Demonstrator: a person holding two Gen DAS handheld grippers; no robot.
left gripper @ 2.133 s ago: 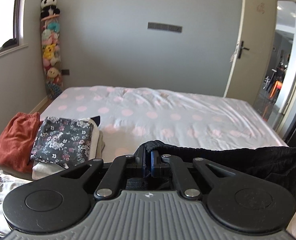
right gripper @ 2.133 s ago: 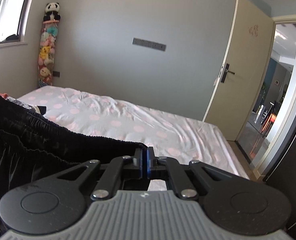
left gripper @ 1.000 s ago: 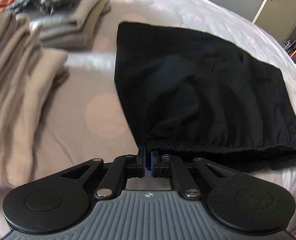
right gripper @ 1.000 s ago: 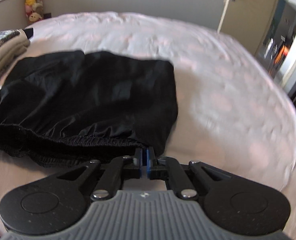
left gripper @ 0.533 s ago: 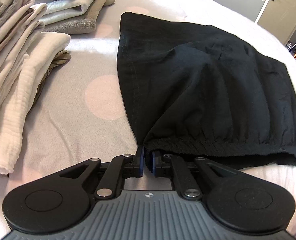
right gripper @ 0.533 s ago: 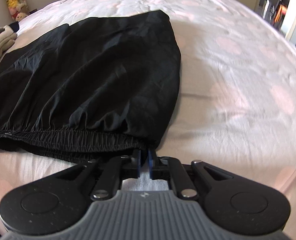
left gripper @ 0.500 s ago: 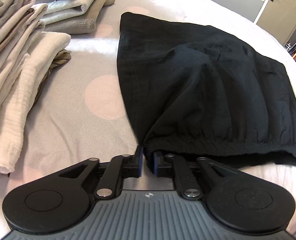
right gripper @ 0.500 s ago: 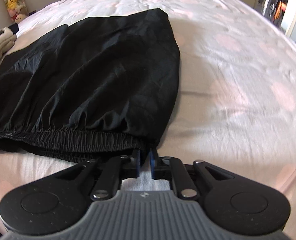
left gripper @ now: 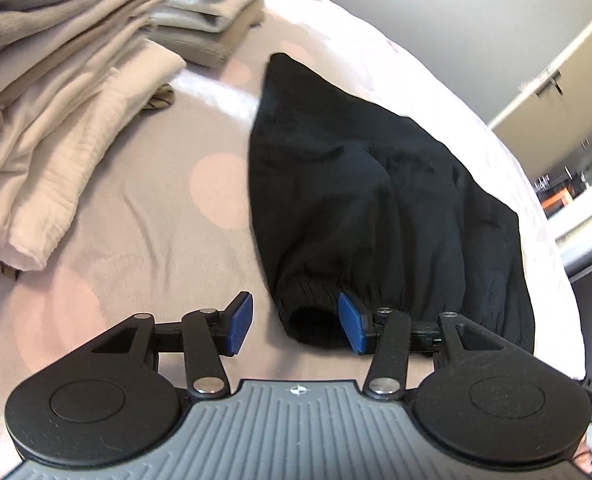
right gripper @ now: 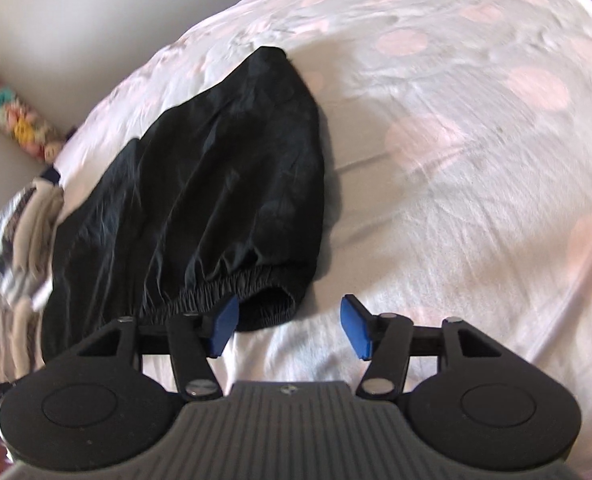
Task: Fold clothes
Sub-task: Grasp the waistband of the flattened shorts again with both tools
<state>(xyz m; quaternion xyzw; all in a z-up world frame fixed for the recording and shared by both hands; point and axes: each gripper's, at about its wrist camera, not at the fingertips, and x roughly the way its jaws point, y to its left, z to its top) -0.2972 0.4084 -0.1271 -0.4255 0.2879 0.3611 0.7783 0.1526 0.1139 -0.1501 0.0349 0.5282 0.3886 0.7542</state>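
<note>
A black garment with an elastic waistband (left gripper: 376,200) lies flat on the bed, waistband toward me; it also shows in the right wrist view (right gripper: 215,184). My left gripper (left gripper: 293,328) is open, its jaws wide apart at the waistband's left corner, which lies between them on the sheet. My right gripper (right gripper: 289,326) is open and empty at the waistband's right corner, which lies by the left blue pad (right gripper: 223,324).
The bed has a white sheet with pink dots (right gripper: 476,160). Stacks of folded beige and cream clothes (left gripper: 55,92) lie left of the black garment. A further folded pile (left gripper: 211,12) sits behind them. A door and hallway (left gripper: 568,92) are at the right.
Both grippers have opened and let go of the black garment's waistband corners, which now rest on the bed. Earlier they had lowered the garment onto the bed.
</note>
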